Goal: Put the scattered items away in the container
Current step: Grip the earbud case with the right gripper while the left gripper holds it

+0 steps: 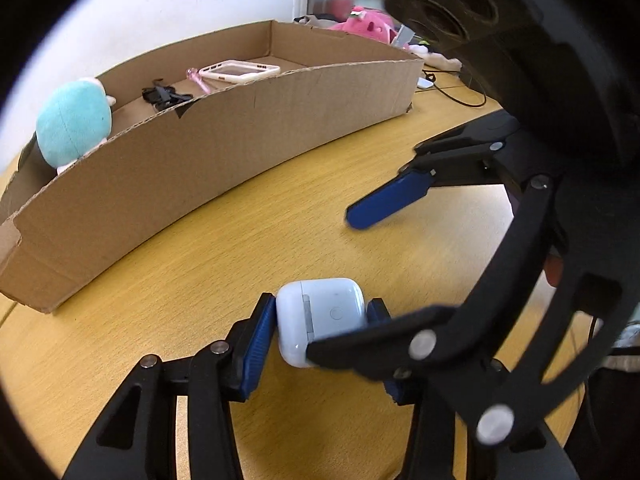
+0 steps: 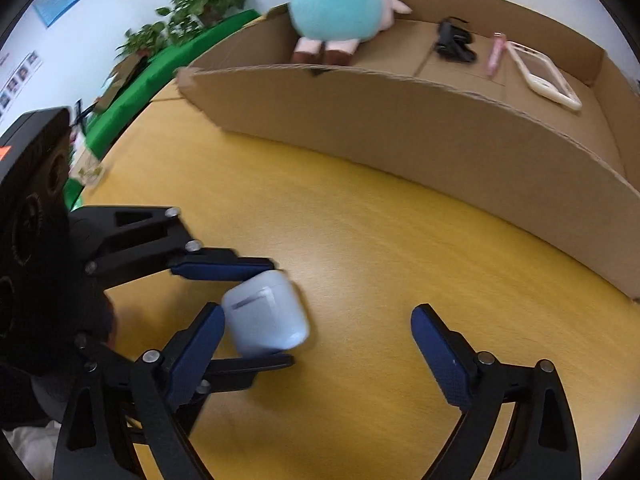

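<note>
White earbud case (image 1: pixel 322 320) clamped between the blue pads of the left tongs (image 1: pixel 320 322), just above the yellow wooden bench (image 1: pixel 240 248), hinge seam and round button turned toward the left wrist camera. Seen from the right wrist, same case (image 2: pixel 266 314) pinched in the left tongs (image 2: pixel 256 312), which reach in from the left edge. Right tongs (image 2: pixel 320 356) spread wide with nothing between the pads, left pad just beside the case, right pad well apart from it; one blue fingertip (image 1: pixel 384 200) hanging over the bench beyond the case. Ahead of both tongs, long cardboard box (image 1: pixel 224 152), open on top, resting on the bench. Inside, from one end to the other: teal plush toy (image 1: pixel 74 120), black clip (image 1: pixel 164 96), pink pen (image 1: pixel 198 78), pale phone case (image 1: pixel 240 72). Beyond the box, pink plush (image 1: pixel 368 24) and black cables (image 1: pixel 460 96).
</note>
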The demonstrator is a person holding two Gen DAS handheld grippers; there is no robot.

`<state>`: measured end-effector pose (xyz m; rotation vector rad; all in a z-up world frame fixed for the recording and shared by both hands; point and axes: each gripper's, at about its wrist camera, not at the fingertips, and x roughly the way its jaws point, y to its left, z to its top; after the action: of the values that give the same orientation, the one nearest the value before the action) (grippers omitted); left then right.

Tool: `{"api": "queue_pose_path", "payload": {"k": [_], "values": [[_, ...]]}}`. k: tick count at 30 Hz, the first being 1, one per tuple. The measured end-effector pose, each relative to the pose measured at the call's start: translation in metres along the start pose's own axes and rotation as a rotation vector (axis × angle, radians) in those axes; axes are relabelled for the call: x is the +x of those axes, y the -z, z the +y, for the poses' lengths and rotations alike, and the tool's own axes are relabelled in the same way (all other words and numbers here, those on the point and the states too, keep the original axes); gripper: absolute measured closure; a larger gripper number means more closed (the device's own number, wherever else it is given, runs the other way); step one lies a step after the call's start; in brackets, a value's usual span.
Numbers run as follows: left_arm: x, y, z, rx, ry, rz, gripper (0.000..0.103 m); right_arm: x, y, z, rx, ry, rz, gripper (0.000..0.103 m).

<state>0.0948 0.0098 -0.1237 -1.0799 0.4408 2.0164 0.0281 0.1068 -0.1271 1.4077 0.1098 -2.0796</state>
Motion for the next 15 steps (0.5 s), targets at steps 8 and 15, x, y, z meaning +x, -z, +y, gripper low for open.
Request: {"api": "queue_pose_path", "payload": {"k": [8,15], "values": [[-0.003,0.005,-0.009,0.040,-0.004,-0.021,0.059,0.009,-0.003,0.019,-0.067,-0.091,0.039,0.049],[-0.007,0.007,-0.013,0.047,-0.011,-0.008,0.060,0.012,0.001,0.029,-0.077,-0.105,0.047,0.060]]}}
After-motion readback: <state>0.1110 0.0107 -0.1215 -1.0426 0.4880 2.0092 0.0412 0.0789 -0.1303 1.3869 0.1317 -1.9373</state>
